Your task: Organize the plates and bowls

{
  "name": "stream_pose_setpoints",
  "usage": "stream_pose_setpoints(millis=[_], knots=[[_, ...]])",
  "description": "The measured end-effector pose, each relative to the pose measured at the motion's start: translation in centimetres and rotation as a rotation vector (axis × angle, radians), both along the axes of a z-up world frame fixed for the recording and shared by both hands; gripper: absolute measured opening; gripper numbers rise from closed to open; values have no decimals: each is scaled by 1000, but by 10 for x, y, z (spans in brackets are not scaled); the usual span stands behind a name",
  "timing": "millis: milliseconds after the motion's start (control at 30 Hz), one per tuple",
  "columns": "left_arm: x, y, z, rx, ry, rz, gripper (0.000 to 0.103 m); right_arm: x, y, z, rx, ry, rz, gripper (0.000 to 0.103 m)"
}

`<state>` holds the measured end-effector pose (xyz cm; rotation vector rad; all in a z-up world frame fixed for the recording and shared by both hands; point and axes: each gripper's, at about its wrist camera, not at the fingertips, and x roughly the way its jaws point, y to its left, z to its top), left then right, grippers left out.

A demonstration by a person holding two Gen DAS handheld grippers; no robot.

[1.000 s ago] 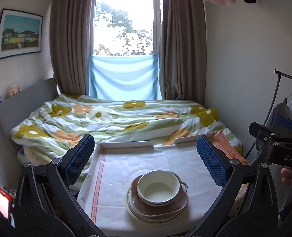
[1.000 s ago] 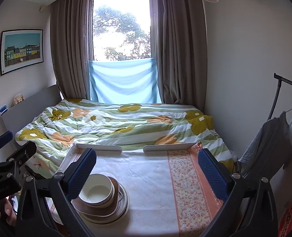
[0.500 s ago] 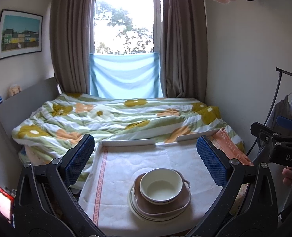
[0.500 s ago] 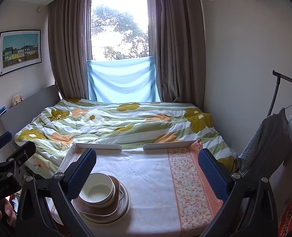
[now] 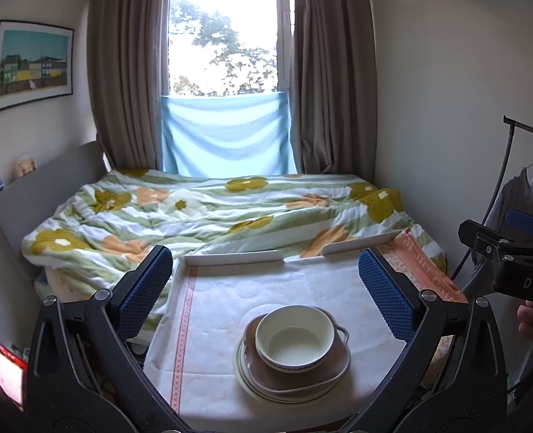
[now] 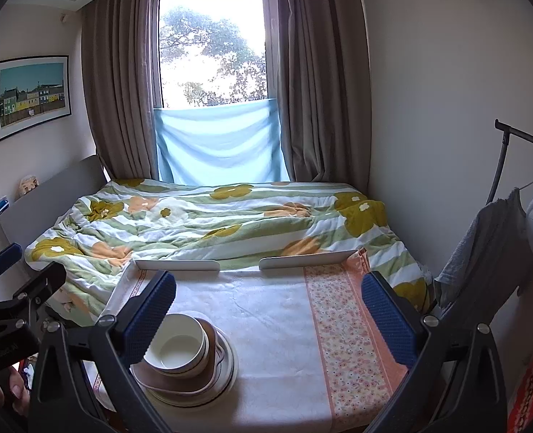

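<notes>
A cream bowl (image 5: 295, 337) sits on a brown handled plate (image 5: 324, 371), which rests on cream plates (image 5: 245, 379), all stacked on the cloth-covered table (image 5: 216, 317). The same stack shows in the right wrist view, with the bowl (image 6: 180, 342) at lower left. My left gripper (image 5: 264, 288) is open and empty, held above and behind the stack. My right gripper (image 6: 266, 310) is open and empty, to the right of the stack; its left finger (image 6: 147, 314) partly hides the bowl.
Two white rails (image 5: 232, 258) (image 6: 302, 260) edge the table's far side. A bed with a floral duvet (image 5: 212, 216) lies beyond. A clothes rack (image 6: 511, 195) with hanging clothes stands at the right. The patterned orange cloth strip (image 6: 342, 324) covers the table's right part.
Both grippers have moved slightly; the stack sits a little to the right in the left wrist view. The dishes have not moved on the table. Both grippers stay open.
</notes>
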<state>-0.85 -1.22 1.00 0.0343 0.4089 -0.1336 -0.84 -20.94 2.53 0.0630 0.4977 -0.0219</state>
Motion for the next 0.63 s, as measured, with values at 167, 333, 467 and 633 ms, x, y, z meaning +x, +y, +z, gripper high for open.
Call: stream_pose_setpoints(millis=[167, 333, 467, 633], knots=[[6, 6, -2, -26, 12, 18, 103, 1, 2, -1, -8, -1, -3, 102], [7, 12, 0, -24, -8, 60, 103, 5, 3, -2, -7, 3, -5, 102], [10, 14, 0, -13, -17, 69, 103, 6, 3, -2, -7, 3, -8, 102], [20, 17, -2, 6, -25, 68, 103, 16, 8, -4, 1, 20, -9, 102]])
